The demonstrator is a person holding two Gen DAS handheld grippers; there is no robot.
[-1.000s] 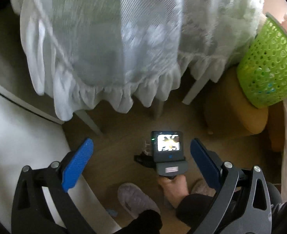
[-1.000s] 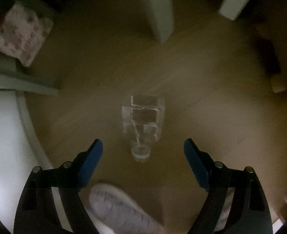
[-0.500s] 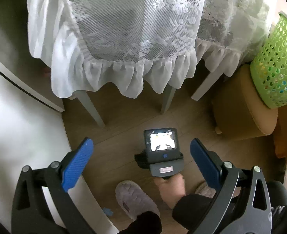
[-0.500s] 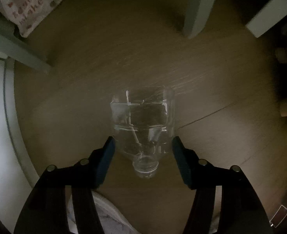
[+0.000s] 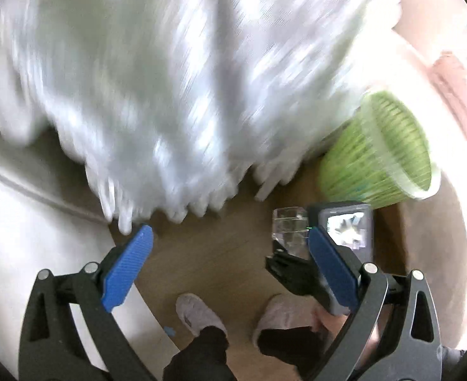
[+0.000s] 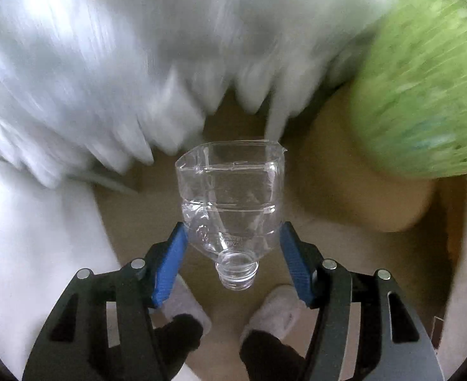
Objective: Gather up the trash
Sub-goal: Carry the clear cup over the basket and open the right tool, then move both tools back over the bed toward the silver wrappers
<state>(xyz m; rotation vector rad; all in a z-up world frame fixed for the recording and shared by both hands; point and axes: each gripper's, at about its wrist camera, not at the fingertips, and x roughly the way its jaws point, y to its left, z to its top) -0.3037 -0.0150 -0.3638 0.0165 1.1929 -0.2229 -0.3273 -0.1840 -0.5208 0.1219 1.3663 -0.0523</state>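
Bottle (image 6: 230, 203) now off floor, tongs-held (image 6: 233, 247)

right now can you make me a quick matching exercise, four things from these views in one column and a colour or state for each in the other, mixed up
Things:
1. cut bottle
2. basket
3. left hand-held gripper
4. slippers

Colour or state:
A. green, latticed
B. open, nothing between its pads
C. clear plastic, clamped between blue pads with the neck toward the camera
D. pale grey, on the wood floor

Pairs: 1-C, 2-A, 3-B, 4-D
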